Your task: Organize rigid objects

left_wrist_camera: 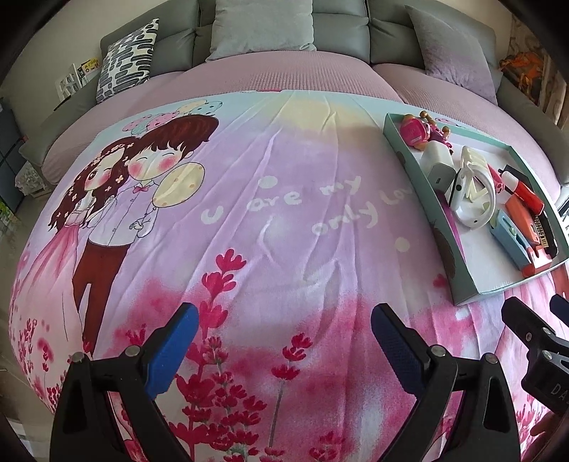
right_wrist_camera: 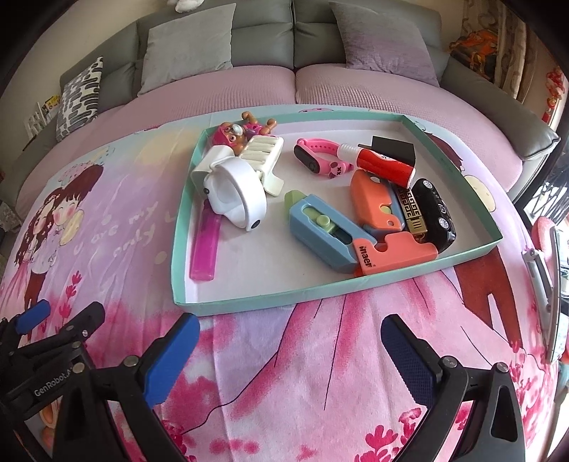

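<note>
Two grippers hover low over a printed blanket (left_wrist_camera: 284,220), both with jaws spread wide and nothing between them — left gripper (left_wrist_camera: 284,334), right gripper (right_wrist_camera: 290,350). The right one's body reads "GenRobot" in the right wrist view.

Surface: pink-and-lilac fleece showing a cartoon couple (left_wrist_camera: 117,184), balloons and red flower sprigs; white lettering reads "u are my only lov…", the end hidden by the tray. Blanket lies over a mauve quilted cover on a grey sofa (right_wrist_camera: 263,32). Cushions along the back: one grey (right_wrist_camera: 192,42), one lilac (right_wrist_camera: 384,39), one black-and-white patterned (right_wrist_camera: 80,96). Orange clutter at the far right edge, too blurred to name.

Tray (right_wrist_camera: 177,227) — shallow, teal rim, white floor — sits on the blanket's right part, just ahead of the right gripper. All the rigid objects lie inside it:
- pup figure (right_wrist_camera: 233,133) at the back left corner
- white ring-shaped gadget (right_wrist_camera: 236,193) on top of a cream ribbed clip (right_wrist_camera: 263,152)
- magenta bar (right_wrist_camera: 206,248) along the left wall
- pink watch (right_wrist_camera: 316,158), centre back
- red tube (right_wrist_camera: 384,165) touching a black box (right_wrist_camera: 393,147)
- blue slider toy (right_wrist_camera: 320,231) with an orange piece (right_wrist_camera: 394,254) marked "inaer"
- second orange slider (right_wrist_camera: 373,202)
- gold patterned bar (right_wrist_camera: 412,211) beside a black toy car (right_wrist_camera: 435,213)
</note>
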`<state>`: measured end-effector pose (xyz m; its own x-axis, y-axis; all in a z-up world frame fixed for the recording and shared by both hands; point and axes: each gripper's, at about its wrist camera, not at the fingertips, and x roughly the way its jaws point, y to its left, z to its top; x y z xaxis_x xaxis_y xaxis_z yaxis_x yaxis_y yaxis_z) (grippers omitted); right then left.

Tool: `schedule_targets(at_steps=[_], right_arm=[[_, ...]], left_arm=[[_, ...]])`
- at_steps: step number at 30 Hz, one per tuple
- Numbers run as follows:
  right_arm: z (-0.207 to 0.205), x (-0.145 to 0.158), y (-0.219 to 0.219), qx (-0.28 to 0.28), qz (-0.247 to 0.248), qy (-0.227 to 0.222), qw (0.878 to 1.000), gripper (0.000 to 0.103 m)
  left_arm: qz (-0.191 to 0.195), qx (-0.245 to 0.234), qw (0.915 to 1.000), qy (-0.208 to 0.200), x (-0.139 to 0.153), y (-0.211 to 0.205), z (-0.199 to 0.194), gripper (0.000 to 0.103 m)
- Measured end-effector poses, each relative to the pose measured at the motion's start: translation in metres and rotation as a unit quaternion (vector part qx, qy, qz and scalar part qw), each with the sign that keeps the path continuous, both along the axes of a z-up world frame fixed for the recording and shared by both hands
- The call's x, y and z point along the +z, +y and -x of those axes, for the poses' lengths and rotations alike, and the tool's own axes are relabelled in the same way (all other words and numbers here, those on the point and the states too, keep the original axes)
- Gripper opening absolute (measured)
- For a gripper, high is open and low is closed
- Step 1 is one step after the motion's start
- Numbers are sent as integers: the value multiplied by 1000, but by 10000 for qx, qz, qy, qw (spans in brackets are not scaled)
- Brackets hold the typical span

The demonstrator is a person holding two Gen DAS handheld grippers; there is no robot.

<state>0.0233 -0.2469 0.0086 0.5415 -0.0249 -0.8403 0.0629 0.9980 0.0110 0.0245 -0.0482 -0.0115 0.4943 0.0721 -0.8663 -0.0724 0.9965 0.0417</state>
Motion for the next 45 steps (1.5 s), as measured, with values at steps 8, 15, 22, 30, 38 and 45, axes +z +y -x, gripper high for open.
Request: schedule_targets(at_steps=[8, 15, 22, 30, 38, 45], right_arm=[[-3, -4, -2, 24, 81, 60, 9999, 103], [-6, -9, -2, 33, 117, 149, 9998, 103], [-8, -13, -1, 68, 117, 198, 9997, 103], [-8, -16, -3, 22, 125, 233, 9996, 103], [-9, -18, -2, 19, 152, 265, 9995, 103], [-10, -19, -3, 14, 148, 284, 9995, 103]], left_arm=[[17, -16, 10000, 58, -3, 2, -4, 98], [76, -18, 9999, 77, -4, 5, -6, 98], [24, -42, 9999, 115, -6, 3, -7, 98], [29, -51, 9999, 111, -6, 2, -6, 98], [68, -52, 9999, 75, -4, 1, -7, 98], [105, -8, 9999, 63, -4, 2, -7, 98]])
